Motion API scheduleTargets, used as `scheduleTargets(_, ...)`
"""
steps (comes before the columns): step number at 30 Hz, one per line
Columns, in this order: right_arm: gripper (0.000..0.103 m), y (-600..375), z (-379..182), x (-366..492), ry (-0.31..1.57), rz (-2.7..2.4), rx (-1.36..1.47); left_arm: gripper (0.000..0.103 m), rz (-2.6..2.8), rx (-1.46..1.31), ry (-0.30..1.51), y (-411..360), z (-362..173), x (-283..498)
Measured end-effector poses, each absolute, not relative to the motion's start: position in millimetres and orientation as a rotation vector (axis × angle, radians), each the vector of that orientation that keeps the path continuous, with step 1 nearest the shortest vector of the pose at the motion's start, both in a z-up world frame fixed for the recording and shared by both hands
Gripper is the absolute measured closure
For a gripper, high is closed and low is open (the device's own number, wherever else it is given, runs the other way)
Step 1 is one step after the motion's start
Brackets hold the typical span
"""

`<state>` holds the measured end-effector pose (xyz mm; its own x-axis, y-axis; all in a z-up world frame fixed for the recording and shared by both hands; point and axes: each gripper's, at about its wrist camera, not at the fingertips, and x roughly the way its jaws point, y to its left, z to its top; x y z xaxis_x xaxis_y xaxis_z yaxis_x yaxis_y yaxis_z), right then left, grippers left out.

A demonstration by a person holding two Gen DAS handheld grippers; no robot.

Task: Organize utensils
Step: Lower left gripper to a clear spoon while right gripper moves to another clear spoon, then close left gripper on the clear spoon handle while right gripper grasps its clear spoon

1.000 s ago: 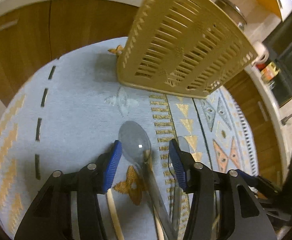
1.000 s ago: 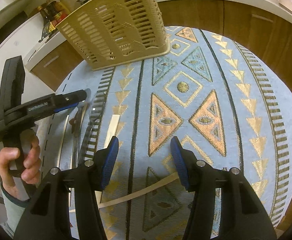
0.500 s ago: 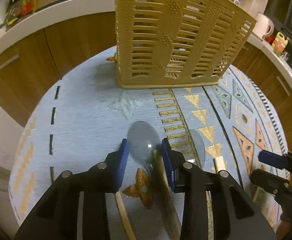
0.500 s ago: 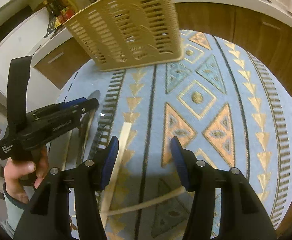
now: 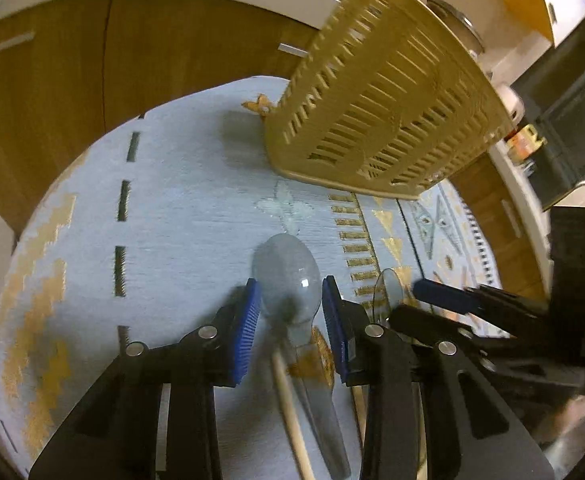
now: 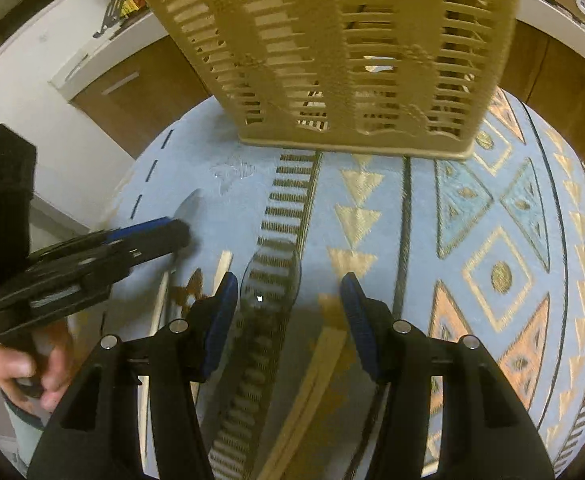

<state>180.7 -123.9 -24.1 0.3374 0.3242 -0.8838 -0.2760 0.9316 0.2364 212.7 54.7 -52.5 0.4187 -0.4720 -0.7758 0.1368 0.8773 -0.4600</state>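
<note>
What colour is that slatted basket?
The basket is tan, clearest in the right wrist view.

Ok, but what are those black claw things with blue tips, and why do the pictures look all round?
They are hand-held grabbers, not a robot: a person squeezes one in each hand. Each carries a small wide-angle camera looking along its fingers, which bends the picture round. One picture is from the left gripper, the other from the right gripper; that one also shows the person's left hand. Everything lies on a light blue patterned mat. A tan slotted plastic basket stands at the back. The left gripper's jaws sit either side of a clear plastic spoon; whether they pinch it I cannot tell. The right gripper is open over a second clear spoon. Pale wooden sticks lie alongside.
</note>
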Motion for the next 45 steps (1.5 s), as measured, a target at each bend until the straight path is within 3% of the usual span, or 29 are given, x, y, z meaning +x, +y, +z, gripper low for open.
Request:
scheduleTargets(4,0.053,-112,-26,183,1.147,0.368,-0.001,0.073,-0.425,-0.417,1.082,73,-57,213)
scheduleTargets(7,0.06,-103,-29,183,1.14,0.359,-0.035,0.073,-0.444,-0.458,1.08,82,-60,213)
scheduleTargets(14,0.061,-81,-32,183,1.142,0.362,-0.091,0.081,-0.455,-0.489,1.053,89,-60,211)
scheduleTargets(16,0.074,-76,-32,184,1.14,0.363,-0.107,0.088,-0.463,-0.499,1.037,96,-56,206)
scheduleTargets(19,0.077,-70,-32,187,1.131,0.397,-0.109,0.094,-0.464,-0.503,1.023,103,-51,203)
scheduleTargets(20,0.086,-70,-32,187,1.128,0.401,-0.109,0.096,-0.465,-0.503,1.022,106,-50,202)
scheduleTargets(22,0.086,-74,-31,189,1.129,0.389,-0.104,0.101,-0.452,-0.501,1.027,113,-51,200)
scheduleTargets(28,0.086,-85,-28,190,1.15,0.413,-0.064,0.101,-0.438,-0.515,1.057,128,-62,200)
scheduleTargets(30,0.086,-90,-25,189,1.147,0.413,-0.039,0.094,-0.43,-0.518,1.051,129,-59,199)
scheduleTargets(33,0.083,-102,-23,191,1.169,0.417,0.037,0.07,-0.423,-0.516,1.035,125,-52,202)
scheduleTargets(34,0.077,-106,-23,191,1.179,0.411,0.062,0.061,-0.415,-0.509,1.032,121,-48,204)
scheduleTargets(36,0.062,-117,-24,190,1.198,0.411,0.116,0.058,-0.403,-0.486,1.028,112,-43,208)
scheduleTargets(37,0.046,-122,-25,189,1.203,0.411,0.136,0.058,-0.387,-0.452,1.031,105,-41,211)
scheduleTargets(38,0.043,-127,-25,188,1.205,0.408,0.165,0.058,-0.371,-0.427,1.035,98,-40,214)
scheduleTargets(45,0.043,-134,-30,184,1.222,0.374,0.181,0.056,-0.259,-0.23,1.06,56,-45,219)
